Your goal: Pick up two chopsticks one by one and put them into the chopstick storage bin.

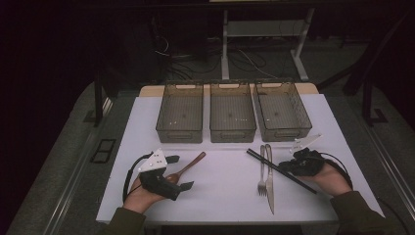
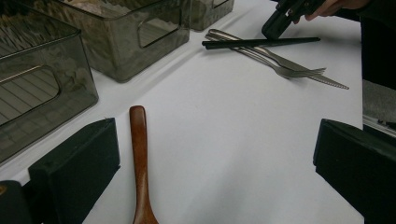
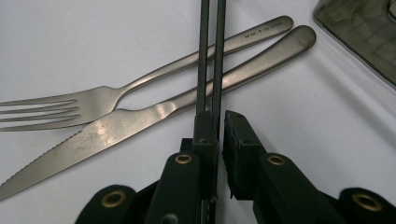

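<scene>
A wooden spoon (image 1: pixel 193 161) lies on the white mat, its handle (image 2: pixel 138 154) running between the wide-apart jaws of my left gripper (image 1: pixel 180 172) (image 2: pixel 215 140), which is open and touches nothing. A pair of black chopsticks (image 1: pixel 274 165) (image 3: pixel 204 60) lies slanted across a steel fork (image 1: pixel 262 171) (image 3: pixel 93 105) and a steel knife (image 1: pixel 269 186) (image 3: pixel 140 121). My right gripper (image 1: pixel 289 166) (image 3: pixel 219 121) is shut on the near end of the chopsticks, low over the mat.
Three smoky see-through bins (image 1: pixel 179 133) (image 1: pixel 233 133) (image 1: pixel 286 132) stand side by side along the far half of the white mat (image 1: pixel 225 200). A hand and sleeve (image 1: pixel 342 196) hold the right gripper near the mat's right edge.
</scene>
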{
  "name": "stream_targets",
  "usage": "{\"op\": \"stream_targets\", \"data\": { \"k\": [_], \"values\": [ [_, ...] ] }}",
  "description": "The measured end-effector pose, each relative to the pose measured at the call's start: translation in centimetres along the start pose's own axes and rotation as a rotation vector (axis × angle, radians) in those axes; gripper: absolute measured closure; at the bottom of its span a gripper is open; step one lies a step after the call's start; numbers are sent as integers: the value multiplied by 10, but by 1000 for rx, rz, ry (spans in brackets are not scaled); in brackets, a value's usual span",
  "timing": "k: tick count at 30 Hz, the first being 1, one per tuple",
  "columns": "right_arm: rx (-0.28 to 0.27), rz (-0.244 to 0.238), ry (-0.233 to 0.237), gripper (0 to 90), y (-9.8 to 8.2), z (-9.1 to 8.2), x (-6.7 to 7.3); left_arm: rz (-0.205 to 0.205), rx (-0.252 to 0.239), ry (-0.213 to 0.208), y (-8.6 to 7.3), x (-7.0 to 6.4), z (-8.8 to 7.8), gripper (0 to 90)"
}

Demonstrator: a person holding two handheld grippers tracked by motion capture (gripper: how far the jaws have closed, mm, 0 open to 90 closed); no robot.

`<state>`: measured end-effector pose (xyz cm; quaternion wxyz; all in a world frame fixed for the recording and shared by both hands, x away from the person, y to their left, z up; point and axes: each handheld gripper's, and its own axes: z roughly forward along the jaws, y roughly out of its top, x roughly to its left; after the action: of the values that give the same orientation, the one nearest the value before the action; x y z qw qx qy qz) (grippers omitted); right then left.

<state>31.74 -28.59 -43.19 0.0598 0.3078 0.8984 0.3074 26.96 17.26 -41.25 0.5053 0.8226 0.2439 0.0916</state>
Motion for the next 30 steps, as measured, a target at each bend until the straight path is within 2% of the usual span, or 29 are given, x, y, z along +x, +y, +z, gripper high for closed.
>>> {"op": "stream_targets", "data": {
  "k": [12,30],
  "values": [
    [25,2,-34,819,-4,6,-4,2,0,0,0,0,0,0],
    [20,3,-37,839,-4,6,-4,4,-3,0,0,-1,1,0]
  ]
}}
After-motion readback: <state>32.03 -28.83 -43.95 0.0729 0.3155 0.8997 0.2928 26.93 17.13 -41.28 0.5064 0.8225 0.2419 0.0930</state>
